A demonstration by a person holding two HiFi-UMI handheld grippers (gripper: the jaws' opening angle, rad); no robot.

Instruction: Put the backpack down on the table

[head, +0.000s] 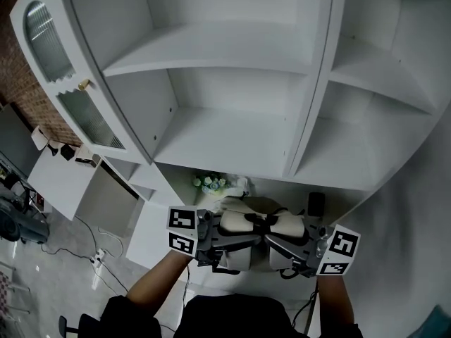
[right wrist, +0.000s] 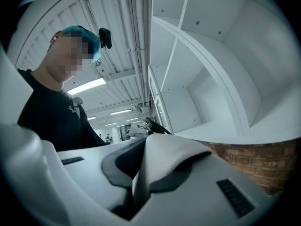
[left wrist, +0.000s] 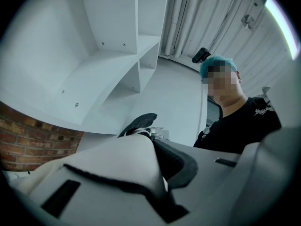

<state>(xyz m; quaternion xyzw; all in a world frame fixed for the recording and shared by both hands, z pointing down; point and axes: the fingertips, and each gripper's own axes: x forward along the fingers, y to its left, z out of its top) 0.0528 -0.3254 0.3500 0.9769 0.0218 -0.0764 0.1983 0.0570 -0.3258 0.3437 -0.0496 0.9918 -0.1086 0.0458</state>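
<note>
I hold a cream backpack [head: 248, 222] with dark straps in front of my body, low in the head view, between both grippers. On the backpack's left side my left gripper [head: 209, 239] is shut on it. The right gripper [head: 299, 248] is shut on the backpack's right side. In the left gripper view a fold of cream fabric [left wrist: 123, 161] with a dark edge is pinched between the grey jaws. The right gripper view shows the same kind of fold [right wrist: 165, 160] clamped between its jaws. The backpack's lower part is hidden behind the grippers and my arms.
A tall white shelf cabinet [head: 232, 129] fills the view ahead, its glass door [head: 74, 97] swung open at the left. A small green and white object [head: 210, 183] and a dark object [head: 316, 203] lie on the surface below the shelves. Cables [head: 99, 255] run over the floor at left.
</note>
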